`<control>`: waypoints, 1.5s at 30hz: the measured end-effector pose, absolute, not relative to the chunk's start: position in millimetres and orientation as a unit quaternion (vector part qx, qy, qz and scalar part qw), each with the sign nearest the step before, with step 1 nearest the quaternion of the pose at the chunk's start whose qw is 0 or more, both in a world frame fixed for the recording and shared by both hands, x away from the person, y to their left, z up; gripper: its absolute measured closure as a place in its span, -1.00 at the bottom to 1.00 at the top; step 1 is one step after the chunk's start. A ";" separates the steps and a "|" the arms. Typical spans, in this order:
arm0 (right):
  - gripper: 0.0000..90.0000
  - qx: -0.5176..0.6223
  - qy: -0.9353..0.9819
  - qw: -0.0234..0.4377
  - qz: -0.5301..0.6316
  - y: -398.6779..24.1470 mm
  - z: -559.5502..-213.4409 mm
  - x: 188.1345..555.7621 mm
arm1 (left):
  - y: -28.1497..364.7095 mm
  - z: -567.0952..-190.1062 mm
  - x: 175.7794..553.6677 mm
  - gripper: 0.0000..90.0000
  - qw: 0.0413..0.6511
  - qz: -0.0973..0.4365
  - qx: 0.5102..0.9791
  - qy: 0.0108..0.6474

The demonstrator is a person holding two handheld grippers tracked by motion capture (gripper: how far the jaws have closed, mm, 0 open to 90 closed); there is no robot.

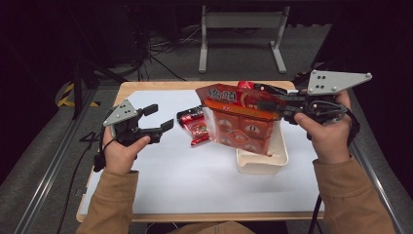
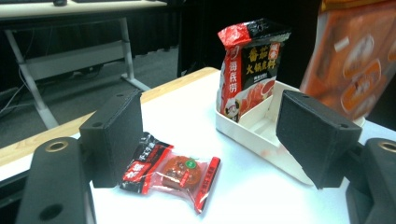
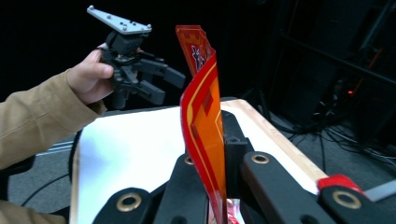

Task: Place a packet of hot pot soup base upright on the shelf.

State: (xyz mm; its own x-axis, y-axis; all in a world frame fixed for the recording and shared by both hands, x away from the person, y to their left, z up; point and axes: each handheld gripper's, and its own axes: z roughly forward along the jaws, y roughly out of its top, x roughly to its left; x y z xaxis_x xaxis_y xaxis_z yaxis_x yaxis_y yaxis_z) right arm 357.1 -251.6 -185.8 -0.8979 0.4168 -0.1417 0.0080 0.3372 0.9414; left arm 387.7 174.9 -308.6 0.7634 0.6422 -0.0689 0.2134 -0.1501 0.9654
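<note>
**Orange pouch lifted over tray, small packet next**

White tray (image 1: 277, 158) on the table. Right gripper (image 1: 265, 106) clamped on the big orange pouch's (image 1: 238, 122) top edge, pouch hanging above the tray: floppy, light, slick film, best pinched at its seam. Left gripper (image 1: 158, 117) jaws apart, empty, near the small red packet (image 2: 173, 171); crinkly, take it by an end.

Chinese characters "番茄火锅底料" mark the red-and-black pouch (image 2: 247, 65) standing in the white tray (image 2: 261, 135); "海底捞" runs down its red band.
</note>
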 end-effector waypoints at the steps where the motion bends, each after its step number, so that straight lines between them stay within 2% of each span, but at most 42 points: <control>1: 1.00 0.136 0.795 0.187 0.560 -256.2 -184.3 358.5 | 175.1 -311.0 390.1 -0.49 0.579 0.186 0.738 0.294; 20: 1.00 0.153 0.789 0.205 0.559 -284.8 -189.7 366.4 | 177.1 -328.4 404.6 -0.54 0.564 0.178 0.742 0.316; 31: 1.00 0.217 0.764 0.244 0.556 -294.1 -202.0 375.3 | 177.8 -331.1 406.9 -0.54 0.564 0.175 0.742 0.317; 45: 1.00 0.269 0.734 0.249 0.571 -303.8 -222.0 388.1 | 176.7 -333.3 407.7 -0.55 0.561 0.171 0.744 0.318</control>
State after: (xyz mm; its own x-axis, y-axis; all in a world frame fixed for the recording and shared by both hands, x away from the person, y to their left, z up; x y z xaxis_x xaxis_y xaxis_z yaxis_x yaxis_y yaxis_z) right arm 388.1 -303.8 -222.0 -0.7308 0.6800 -0.0583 0.1110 0.2028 0.9729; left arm 407.7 176.7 -333.3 0.7386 0.6663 -0.1027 0.2819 -0.1669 0.9448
